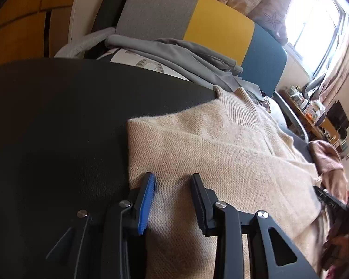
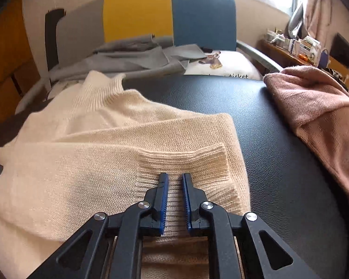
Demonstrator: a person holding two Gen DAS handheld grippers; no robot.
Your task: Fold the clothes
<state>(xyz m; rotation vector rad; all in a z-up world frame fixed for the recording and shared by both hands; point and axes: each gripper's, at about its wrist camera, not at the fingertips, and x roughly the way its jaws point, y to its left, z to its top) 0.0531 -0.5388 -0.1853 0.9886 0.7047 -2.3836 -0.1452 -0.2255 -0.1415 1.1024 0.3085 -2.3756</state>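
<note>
My right tool [image 2: 175, 181] is nearly closed over the cream sweater [image 2: 81, 162]'s cuff [image 2: 197, 162], gripping nothing; left tool [image 1: 173, 181] half-open, empty, above the folded edge to flatten it.

Cream sweater [image 2: 118, 139]: coarse matt knit, ribbed at cuff [image 2: 186, 160] and collar. Under sweater, table [image 2: 279, 162]: black, leather-grained, faintly glossy. Right of sweater, pink garment [image 2: 314, 107]: finer fuzzy knit. Behind sweater, grey clothes [image 2: 132, 60]: smooth matt cloth. Gripper [image 2: 175, 176] fingers [image 2: 163, 200]: matt black plastic, blue ridged rubbery pads, shiny metal pins.
</note>
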